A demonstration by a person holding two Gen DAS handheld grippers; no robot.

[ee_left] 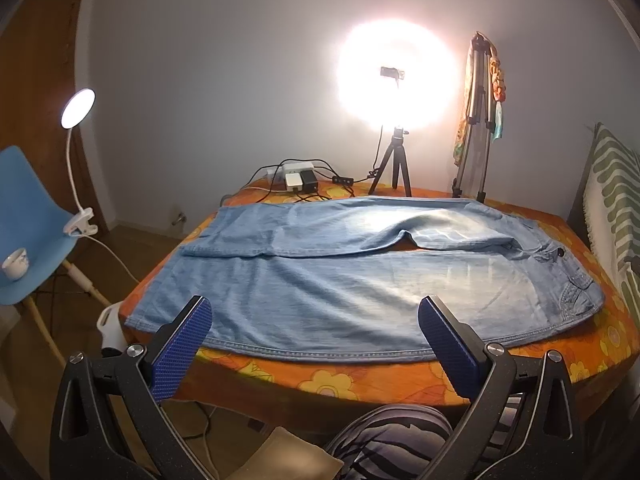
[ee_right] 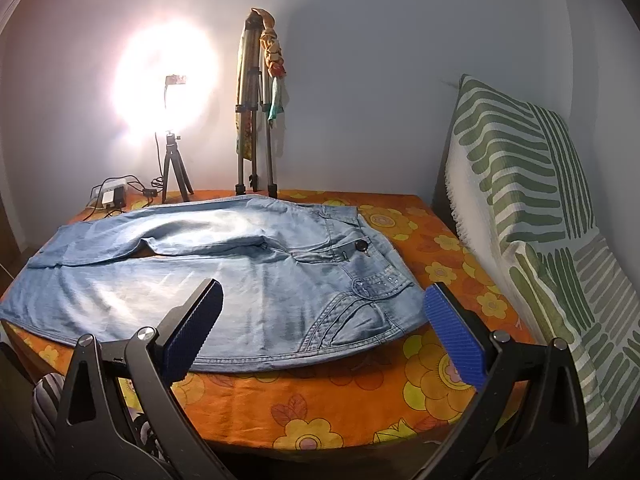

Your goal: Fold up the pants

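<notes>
Tongs first: the left gripper [ee_left: 315, 316] stands wide apart and grips nothing, hanging over the near hem of the pants [ee_left: 360, 276]. The right gripper [ee_right: 323, 302] is spread too, bare, over the waist end. Pants lie flat across the flowered table [ee_right: 436, 256], legs toward nine o'clock. At twelve o'clock glows a ring lamp [ee_left: 396, 80].

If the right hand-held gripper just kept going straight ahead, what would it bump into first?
Most likely the jeans: the open right hand-held gripper points over their waist end on the orange flowered tablecloth. If it is held high enough to clear them, the wall comes next; depth is unclear.
</notes>
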